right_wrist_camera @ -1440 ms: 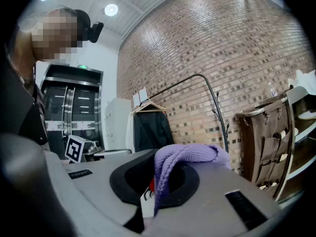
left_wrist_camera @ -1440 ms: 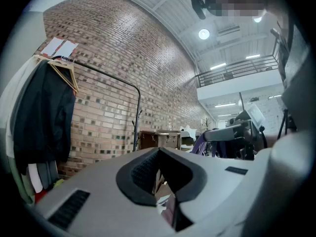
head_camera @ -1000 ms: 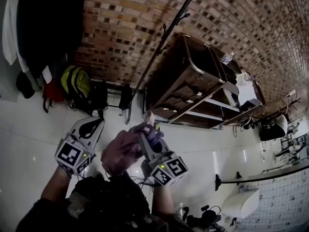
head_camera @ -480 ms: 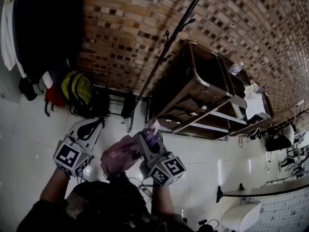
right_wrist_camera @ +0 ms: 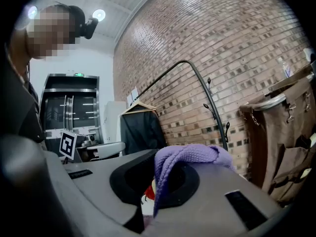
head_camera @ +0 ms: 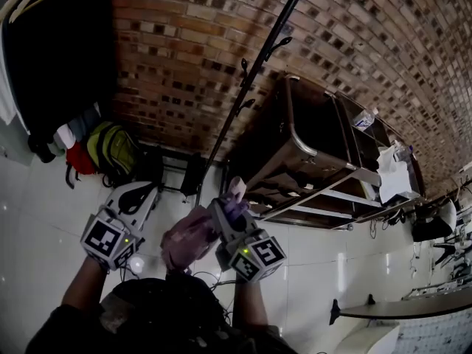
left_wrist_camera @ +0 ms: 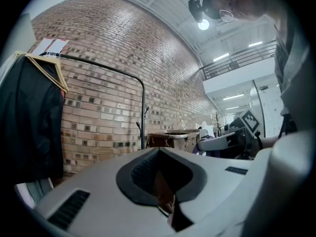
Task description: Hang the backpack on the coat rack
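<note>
Right gripper view: the fingers of your right gripper [right_wrist_camera: 165, 179] are closed on a lilac knitted loop [right_wrist_camera: 190, 157], which bulges up over them. Head view shows that loop at the top of a soft pink-purple backpack [head_camera: 188, 238], which hangs against the gripper above the white tiled floor [head_camera: 44, 212]. Your left gripper [head_camera: 136, 195] sits just beside the bag. Its fingers meet, and a brownish patch in the hollow between them is too unclear to name. Beyond both grippers, the black metal coat rack [head_camera: 253, 72] with small hooks stands against the brown brick wall [head_camera: 169, 50], well apart from the backpack.
</note>
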